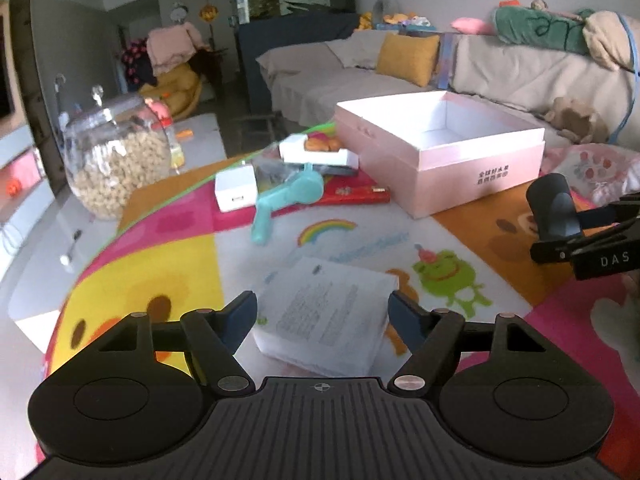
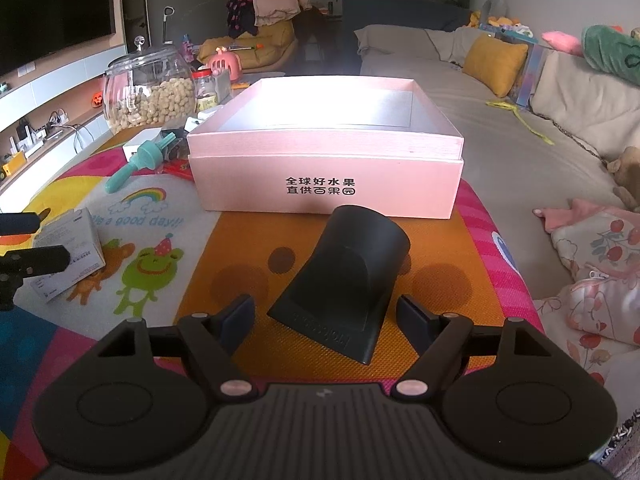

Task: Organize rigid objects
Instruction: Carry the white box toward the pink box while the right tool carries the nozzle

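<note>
Reading what I can: pink box (image 2: 326, 184) past the right tongs (image 2: 326, 316) has black Chinese print on its front, and the mat (image 2: 136, 220) says "a good day!!". Black nozzle (image 2: 344, 276) sits between the right tongs' spread jaws, its embossed lettering unreadable. Left tongs (image 1: 322, 312) spread wide around a white carton (image 1: 324, 316), not pressing it, fine print blurred. "DAS" shows on the right tongs.
</note>
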`<act>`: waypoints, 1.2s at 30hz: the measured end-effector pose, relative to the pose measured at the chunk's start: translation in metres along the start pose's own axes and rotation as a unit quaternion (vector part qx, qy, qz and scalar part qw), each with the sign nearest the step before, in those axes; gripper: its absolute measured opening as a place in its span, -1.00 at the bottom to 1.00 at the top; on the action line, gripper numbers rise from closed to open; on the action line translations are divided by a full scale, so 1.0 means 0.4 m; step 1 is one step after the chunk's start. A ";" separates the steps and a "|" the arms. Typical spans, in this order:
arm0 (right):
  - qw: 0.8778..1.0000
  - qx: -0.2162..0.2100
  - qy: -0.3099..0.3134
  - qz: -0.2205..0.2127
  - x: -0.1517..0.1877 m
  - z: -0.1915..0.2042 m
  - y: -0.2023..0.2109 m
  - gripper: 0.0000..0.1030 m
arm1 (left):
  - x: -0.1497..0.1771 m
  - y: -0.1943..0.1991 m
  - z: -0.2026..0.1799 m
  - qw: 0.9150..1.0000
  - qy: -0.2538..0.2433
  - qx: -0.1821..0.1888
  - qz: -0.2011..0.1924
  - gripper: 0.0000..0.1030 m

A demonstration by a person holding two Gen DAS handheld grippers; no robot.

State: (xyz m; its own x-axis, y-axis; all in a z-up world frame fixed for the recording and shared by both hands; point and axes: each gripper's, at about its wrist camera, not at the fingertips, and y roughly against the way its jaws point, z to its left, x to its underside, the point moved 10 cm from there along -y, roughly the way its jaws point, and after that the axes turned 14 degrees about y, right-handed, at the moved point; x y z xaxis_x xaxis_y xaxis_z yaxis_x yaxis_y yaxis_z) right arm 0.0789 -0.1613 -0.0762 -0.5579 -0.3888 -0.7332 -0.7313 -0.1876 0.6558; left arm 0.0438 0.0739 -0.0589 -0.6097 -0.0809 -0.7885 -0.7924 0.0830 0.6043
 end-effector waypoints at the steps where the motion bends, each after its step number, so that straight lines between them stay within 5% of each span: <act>1: 1.000 0.000 0.000 0.000 0.000 0.000 0.000 0.53 | 0.000 -0.002 0.006 1.000 0.004 0.004 0.000 0.55; 10: 1.000 -0.002 -0.001 -0.001 0.000 0.000 -0.001 0.53 | -0.024 -0.014 0.071 0.998 0.049 0.022 0.013 0.59; 16: 1.000 -0.002 0.002 0.000 0.000 0.002 -0.002 0.56 | -0.012 -0.058 0.084 0.992 0.098 0.066 0.043 0.62; 24: 1.000 -0.014 0.023 -0.009 -0.010 0.015 0.005 0.55 | 0.005 -0.086 -0.014 0.997 -0.038 0.063 0.035 0.58; 30: 1.000 -0.012 0.000 -0.002 -0.045 -0.005 -0.032 0.50 | 0.004 -0.099 -0.055 0.993 -0.055 0.098 0.042 0.48; 32: 1.000 -0.010 -0.007 0.001 -0.057 -0.011 -0.045 0.11 | 0.004 -0.097 -0.060 0.993 -0.057 0.100 0.039 0.44; 36: 1.000 -0.016 -0.002 -0.001 -0.072 -0.008 -0.038 0.02 | 0.003 -0.089 -0.067 0.992 -0.052 0.106 0.033 0.43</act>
State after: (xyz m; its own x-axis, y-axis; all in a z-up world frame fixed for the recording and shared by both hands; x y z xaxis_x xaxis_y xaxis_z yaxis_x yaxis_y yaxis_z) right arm 0.1074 -0.1501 -0.0647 -0.5581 -0.3840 -0.7356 -0.7199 -0.2168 0.6594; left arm 0.0710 0.0443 -0.0783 -0.6470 0.0331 -0.7618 -0.7225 0.2927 0.6263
